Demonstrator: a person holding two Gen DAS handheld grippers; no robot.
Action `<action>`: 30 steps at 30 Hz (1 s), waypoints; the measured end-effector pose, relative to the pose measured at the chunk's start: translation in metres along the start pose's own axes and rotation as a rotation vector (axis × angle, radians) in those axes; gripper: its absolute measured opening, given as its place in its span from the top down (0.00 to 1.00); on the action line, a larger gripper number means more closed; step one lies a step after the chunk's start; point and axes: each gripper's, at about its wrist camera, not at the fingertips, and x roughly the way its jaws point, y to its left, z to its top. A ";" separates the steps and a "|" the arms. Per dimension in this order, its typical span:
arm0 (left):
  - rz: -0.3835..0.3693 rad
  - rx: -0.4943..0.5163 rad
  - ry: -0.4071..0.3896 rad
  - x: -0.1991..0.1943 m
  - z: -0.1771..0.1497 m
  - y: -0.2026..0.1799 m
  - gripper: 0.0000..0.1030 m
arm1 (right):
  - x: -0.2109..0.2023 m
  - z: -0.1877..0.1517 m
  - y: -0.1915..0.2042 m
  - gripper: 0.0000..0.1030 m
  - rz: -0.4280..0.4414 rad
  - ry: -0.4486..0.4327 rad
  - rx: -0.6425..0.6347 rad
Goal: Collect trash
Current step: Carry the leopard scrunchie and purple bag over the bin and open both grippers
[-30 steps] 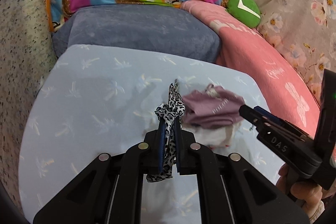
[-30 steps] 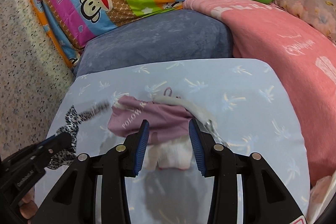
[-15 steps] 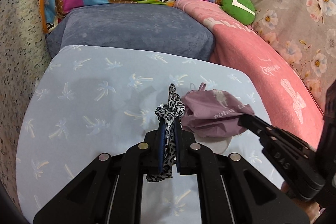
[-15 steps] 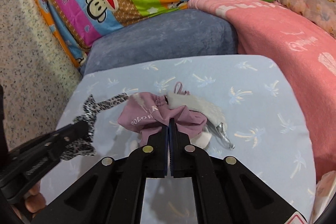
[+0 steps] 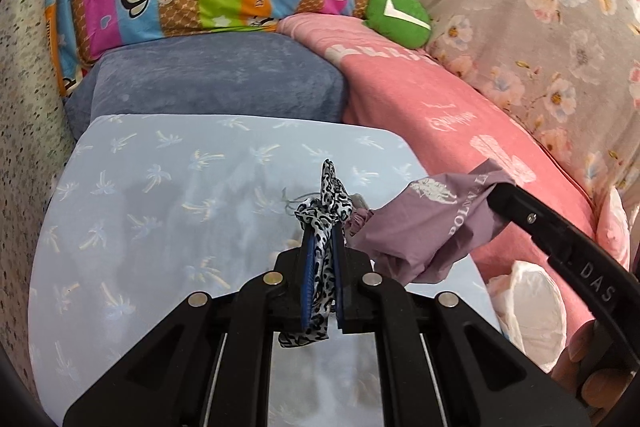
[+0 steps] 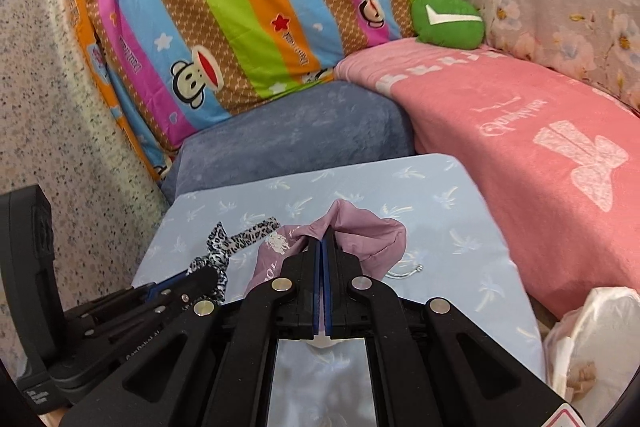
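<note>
I'm pinching a leopard-print fabric strip (image 5: 325, 211) in my left gripper (image 5: 323, 227) – jaws pressed tight on it, loose ends poking out front and back. My right gripper (image 6: 322, 247) is squeezing shut on a crumpled mauve plastic bag with white lettering (image 6: 360, 239), which is hanging clear of the pale blue palm-print sheet (image 5: 160, 211). In the left wrist view that bag is sitting at about 3 o'clock from the strip. A thin silver wire ring (image 6: 406, 273) is lying on the sheet at 4 o'clock of the bag – and a white plastic bag (image 6: 592, 339) is sitting off the sheet's edge at 4 o'clock.
</note>
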 end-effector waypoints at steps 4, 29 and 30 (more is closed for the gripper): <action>-0.029 0.027 -0.005 -0.009 -0.006 -0.019 0.92 | -0.028 -0.001 -0.014 0.99 -0.015 -0.034 0.021; -0.150 0.252 -0.014 -0.036 -0.039 -0.138 0.92 | -0.154 -0.026 -0.113 0.99 -0.124 -0.171 0.169; -0.156 0.261 -0.013 -0.036 -0.041 -0.143 0.92 | -0.158 -0.027 -0.118 0.99 -0.129 -0.174 0.175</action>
